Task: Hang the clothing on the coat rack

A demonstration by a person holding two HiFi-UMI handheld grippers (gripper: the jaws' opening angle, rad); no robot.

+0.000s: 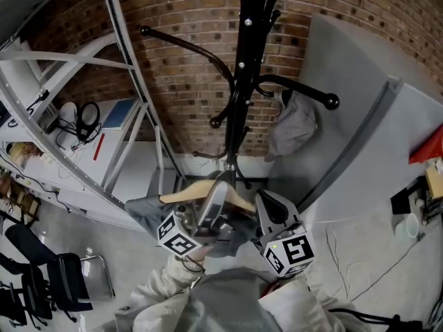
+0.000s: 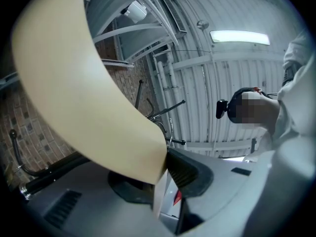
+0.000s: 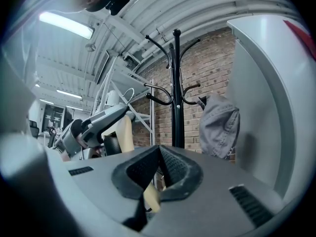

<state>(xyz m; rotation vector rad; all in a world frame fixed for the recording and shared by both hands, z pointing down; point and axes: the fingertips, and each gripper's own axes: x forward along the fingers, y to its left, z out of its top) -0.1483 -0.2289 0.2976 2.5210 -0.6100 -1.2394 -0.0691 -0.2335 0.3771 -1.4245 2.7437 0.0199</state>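
Evidently, your left claw (image 2: pixel 165 166) and right claw (image 3: pixel 157 177) were both clenched on the pale wooden hanger (image 1: pixel 181 197), carrying the grey garment (image 1: pixel 147 211) near the black metal coat rack (image 1: pixel 243 68). Any tilt risked the garment sliding off, or the hook missing its arm.

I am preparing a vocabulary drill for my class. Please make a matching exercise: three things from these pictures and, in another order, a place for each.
1. black metal coat rack
2. pale wooden hanger
3. light grey cloth garment

A. hanging on a rack arm
B. clamped by left gripper and right gripper
C. standing before the brick wall

Pairs: 1-C, 2-B, 3-A
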